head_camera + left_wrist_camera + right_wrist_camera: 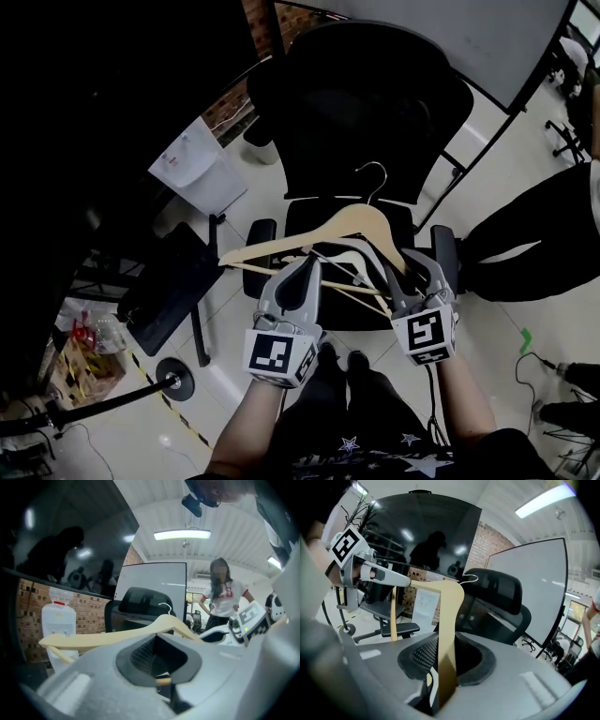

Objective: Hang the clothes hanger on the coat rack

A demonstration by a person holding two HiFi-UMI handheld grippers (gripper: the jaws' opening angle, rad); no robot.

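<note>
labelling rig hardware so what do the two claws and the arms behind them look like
Both the left claw and right claw are smooth light-grey plastic shells, tapering forward, with dark ribbed pads inside. Each carries a white cube printed with black square markers. The forearms are bare, no sleeves.

The hanger lies between the two grippers - the left gripper on its left half, the right gripper on its right arm, with wood between each pair of jaws. Its hook points away from the person, toward the chair just behind and below it. Behind the chair, to the right, stands a whiteboard. Left of the chair is a water dispenser; nearer, lower left, a second chair. At the right edge stands a person - well apart from the hanger.
</note>
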